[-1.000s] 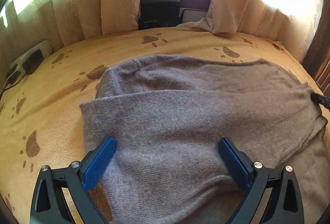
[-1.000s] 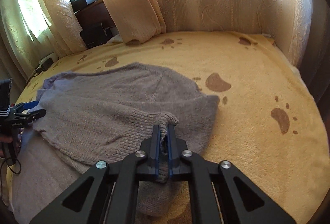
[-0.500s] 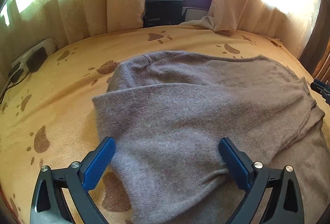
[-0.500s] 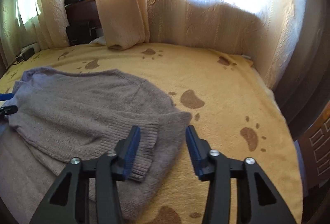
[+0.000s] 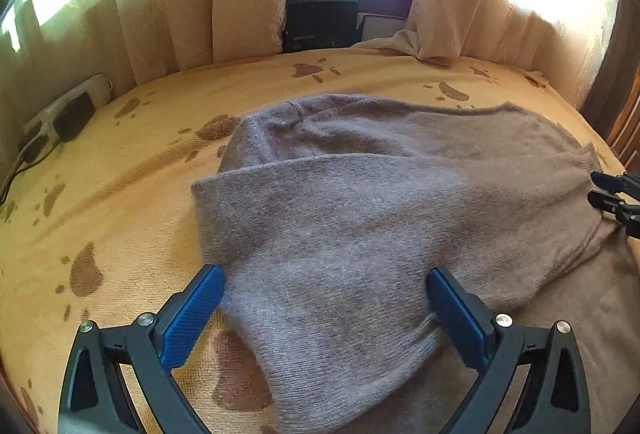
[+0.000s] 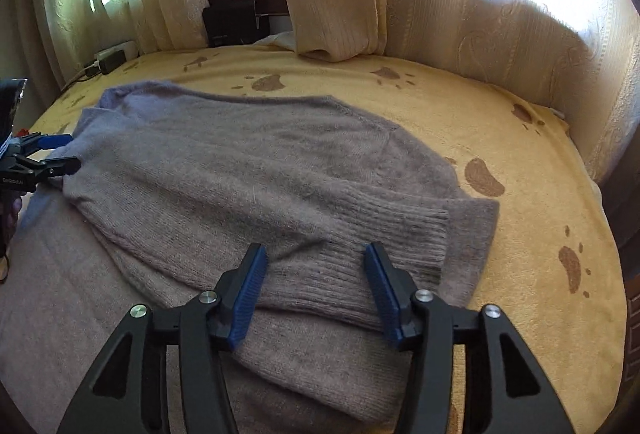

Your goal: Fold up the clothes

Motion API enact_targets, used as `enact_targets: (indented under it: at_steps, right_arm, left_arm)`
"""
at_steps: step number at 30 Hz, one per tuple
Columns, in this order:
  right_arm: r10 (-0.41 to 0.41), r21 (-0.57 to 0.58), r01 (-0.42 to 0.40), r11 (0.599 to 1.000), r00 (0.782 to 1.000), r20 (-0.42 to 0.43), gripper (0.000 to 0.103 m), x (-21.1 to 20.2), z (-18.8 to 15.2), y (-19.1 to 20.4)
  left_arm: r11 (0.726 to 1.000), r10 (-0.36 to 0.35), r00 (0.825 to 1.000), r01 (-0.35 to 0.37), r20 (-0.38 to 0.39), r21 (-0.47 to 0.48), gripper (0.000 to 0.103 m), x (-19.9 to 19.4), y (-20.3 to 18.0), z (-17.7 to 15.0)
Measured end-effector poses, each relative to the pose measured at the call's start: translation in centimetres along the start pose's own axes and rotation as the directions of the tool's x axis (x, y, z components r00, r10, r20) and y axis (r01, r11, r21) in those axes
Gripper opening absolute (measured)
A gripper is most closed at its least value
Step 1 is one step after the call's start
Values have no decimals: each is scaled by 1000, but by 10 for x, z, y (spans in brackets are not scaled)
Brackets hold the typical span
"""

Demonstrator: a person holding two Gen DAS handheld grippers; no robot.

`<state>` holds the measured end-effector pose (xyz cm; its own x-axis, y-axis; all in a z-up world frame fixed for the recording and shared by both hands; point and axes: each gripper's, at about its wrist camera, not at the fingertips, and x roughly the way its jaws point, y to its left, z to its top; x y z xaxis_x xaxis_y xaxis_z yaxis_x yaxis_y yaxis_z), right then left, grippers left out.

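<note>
Right wrist: right gripper tilts down, jaws apart, over sweater.

A grey sweater is being spread flat on a yellow blanket with brown paw prints. The right gripper is being held open over a ribbed sleeve cuff, with nothing pinched. The left gripper is being seen at the far left edge.

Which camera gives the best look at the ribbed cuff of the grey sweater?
The right wrist view: the ribbed cuff lies flat on the sweater, just past the open tool. In the left wrist view it sits small at the far right edge.
</note>
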<state>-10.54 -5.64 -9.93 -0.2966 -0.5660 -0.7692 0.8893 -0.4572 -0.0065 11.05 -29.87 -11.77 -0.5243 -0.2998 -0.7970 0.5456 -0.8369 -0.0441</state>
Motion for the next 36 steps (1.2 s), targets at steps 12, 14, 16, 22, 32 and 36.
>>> enact_targets:
  at_steps: [12,14,16,22,32,36]
  right_arm:
    - [-7,102,4,995,999,36,60,4,52,-8]
    - [20,147,-22,989,1000,17,60,18,65,-13]
    - [62,196,-62,979,998,7,60,32,78,-18]
    - [92,197,-77,977,993,-68,59,80,103,-18]
    - [-101,105,110,988,991,-90,88,108,121,-26]
    - [-149,98,155,983,987,-60,88,100,120,-23]
  left_arm:
    - [997,46,998,-44,39,-56,103,19,-10,82]
    - [993,97,995,-98,-15,-64,103,43,-7,95]
    - [985,155,986,-159,-60,-69,103,64,-2,101]
    - [983,116,992,-122,-55,-139,103,82,23,102]
    - [978,135,990,-141,-52,-152,103,87,38,110]
    - [978,132,990,-139,-52,-157,103,78,32,110]
